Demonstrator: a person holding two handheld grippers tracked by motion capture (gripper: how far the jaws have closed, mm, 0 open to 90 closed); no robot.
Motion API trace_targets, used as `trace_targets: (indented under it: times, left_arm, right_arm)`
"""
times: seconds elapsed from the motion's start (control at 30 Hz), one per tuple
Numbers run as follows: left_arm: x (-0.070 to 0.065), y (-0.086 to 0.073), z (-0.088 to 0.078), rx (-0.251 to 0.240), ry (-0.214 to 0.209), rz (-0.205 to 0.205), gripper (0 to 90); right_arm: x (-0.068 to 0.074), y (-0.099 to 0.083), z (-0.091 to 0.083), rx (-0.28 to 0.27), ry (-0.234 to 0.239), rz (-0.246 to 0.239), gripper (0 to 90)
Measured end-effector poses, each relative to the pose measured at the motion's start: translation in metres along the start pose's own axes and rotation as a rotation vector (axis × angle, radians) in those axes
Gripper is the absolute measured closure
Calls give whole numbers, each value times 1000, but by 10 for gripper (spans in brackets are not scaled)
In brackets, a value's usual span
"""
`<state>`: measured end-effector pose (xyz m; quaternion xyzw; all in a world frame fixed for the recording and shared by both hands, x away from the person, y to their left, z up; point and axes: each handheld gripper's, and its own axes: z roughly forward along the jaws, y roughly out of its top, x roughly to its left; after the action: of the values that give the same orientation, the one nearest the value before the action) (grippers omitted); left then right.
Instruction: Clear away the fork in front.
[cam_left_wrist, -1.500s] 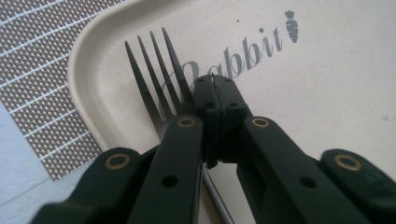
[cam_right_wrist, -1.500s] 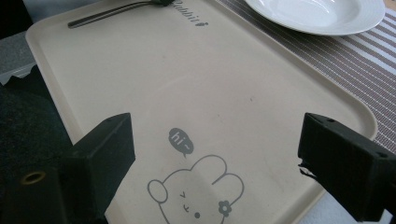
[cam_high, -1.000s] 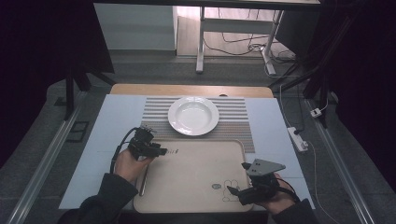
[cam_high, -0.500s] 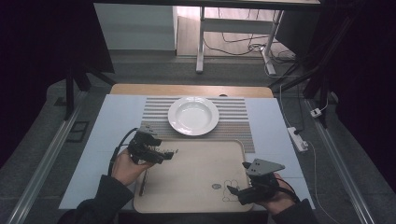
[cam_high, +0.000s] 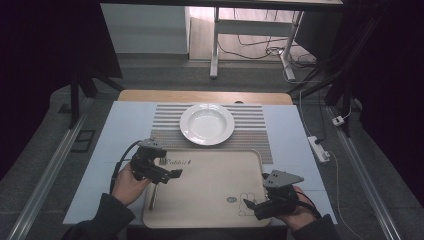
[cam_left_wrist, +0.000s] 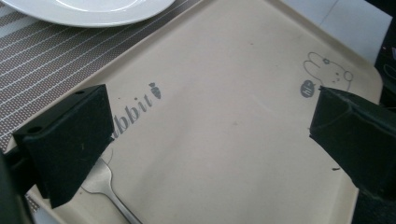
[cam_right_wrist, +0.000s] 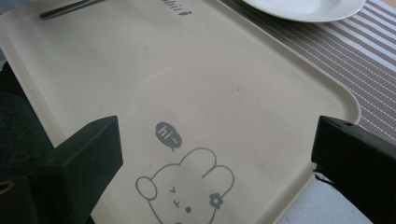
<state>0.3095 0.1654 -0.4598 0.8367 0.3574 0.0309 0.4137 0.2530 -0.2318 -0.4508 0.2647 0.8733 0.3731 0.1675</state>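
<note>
A metal fork (cam_left_wrist: 105, 184) lies flat on the left part of the beige rabbit-print tray (cam_high: 210, 185); the fork (cam_high: 152, 197) runs toward the tray's near edge. My left gripper (cam_high: 169, 176) hovers just above it, its jaws (cam_left_wrist: 210, 126) having just opened wide, with only bare tray between them. My right gripper (cam_high: 250, 207) sits low over the tray's near right corner, beside the rabbit drawing. Its jaws (cam_right_wrist: 215, 154) have also just opened a little further and hold nothing. The fork (cam_right_wrist: 70, 8) shows far off in the right gripper view.
A white plate (cam_high: 207, 123) sits empty on a striped placemat (cam_high: 250, 137) just beyond the tray. A pale blue sheet (cam_high: 120, 135) covers the table. A power strip (cam_high: 320, 149) lies on the floor at the right.
My left gripper has risen, shifted right over the tray, and its jaws have spread wide. The fork stays flat on the tray. My right hand has kept still.
</note>
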Motion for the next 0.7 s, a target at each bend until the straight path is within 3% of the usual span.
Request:
trace_targets:
  times: [0.33, 0.7]
  left_arm:
    - [-12, -16, -21, -14, -1, 36, 0]
    - [-23, -46, -50, -47, 5, 8, 0]
  right_arm:
    - [3, -3, -6, -1, -22, 24, 1]
    - [-2, -16, -21, -15, -55, 98, 0]
